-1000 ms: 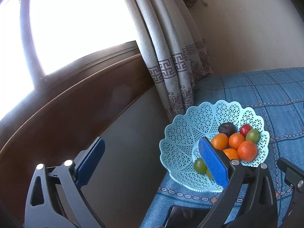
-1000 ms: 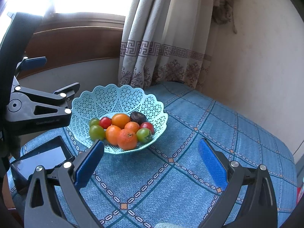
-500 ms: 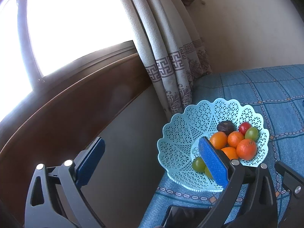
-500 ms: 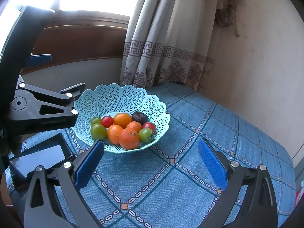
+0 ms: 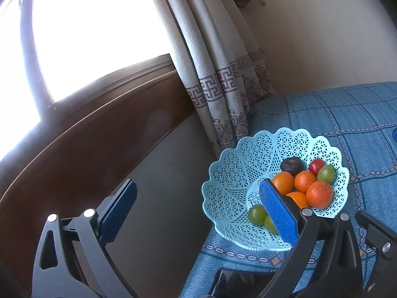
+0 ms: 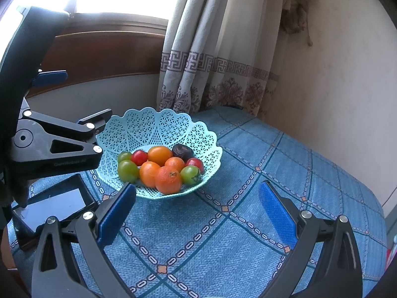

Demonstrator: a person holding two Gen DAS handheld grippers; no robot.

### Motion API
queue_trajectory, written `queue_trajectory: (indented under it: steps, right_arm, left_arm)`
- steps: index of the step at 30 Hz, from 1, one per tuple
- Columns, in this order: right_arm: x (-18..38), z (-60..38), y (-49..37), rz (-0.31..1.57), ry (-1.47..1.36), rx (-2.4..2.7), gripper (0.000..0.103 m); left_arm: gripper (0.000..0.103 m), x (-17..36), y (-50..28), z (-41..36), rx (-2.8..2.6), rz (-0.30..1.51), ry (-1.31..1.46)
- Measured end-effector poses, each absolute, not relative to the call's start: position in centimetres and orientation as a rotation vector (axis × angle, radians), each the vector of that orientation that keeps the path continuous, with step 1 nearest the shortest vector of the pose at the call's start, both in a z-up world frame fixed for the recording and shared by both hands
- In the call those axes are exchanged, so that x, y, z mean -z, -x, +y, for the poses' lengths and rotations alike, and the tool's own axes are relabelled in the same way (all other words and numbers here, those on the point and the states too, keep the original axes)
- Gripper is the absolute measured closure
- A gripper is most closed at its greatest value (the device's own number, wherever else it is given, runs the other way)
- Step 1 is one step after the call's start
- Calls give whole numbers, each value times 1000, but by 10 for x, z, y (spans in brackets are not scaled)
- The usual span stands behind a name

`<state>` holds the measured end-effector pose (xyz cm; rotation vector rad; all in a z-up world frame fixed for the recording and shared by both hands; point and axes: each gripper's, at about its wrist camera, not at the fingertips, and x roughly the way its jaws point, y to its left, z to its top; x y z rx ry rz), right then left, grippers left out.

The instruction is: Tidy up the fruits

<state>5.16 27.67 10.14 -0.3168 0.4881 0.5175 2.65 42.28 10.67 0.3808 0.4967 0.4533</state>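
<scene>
My left wrist view: low at table's window-side edge, facing window [image 5: 94,37] and curtain [image 5: 215,79], close on basket [image 5: 228,181] at lower right. My right wrist view: higher, farther back over blue tablecloth [image 6: 248,223], facing wall corner, basket [image 6: 158,126] mid-frame. Both views share basket, curtain [image 6: 198,49], tablecloth; right view also catches left gripper [image 6: 70,99].

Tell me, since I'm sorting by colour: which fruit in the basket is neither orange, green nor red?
The dark brown, wrinkled fruit at the back of the light blue basket, beside the rear orange; every other fruit there is brightly coloured.
</scene>
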Motion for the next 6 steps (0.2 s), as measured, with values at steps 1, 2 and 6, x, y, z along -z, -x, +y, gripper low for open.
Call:
queue_trajectory:
  steps: [1, 2, 6]
  right_arm:
    - [-101, 277, -53, 491, 315, -516, 5]
    - [-101, 276, -54, 496, 313, -512, 5]
    - [-99, 275, -58, 511, 301, -499, 5]
  left_arm:
    - [3, -107, -27, 423, -452, 497, -381]
    - [3, -106, -27, 423, -452, 499, -381]
    - [3, -105, -28, 422, -449, 502, -384]
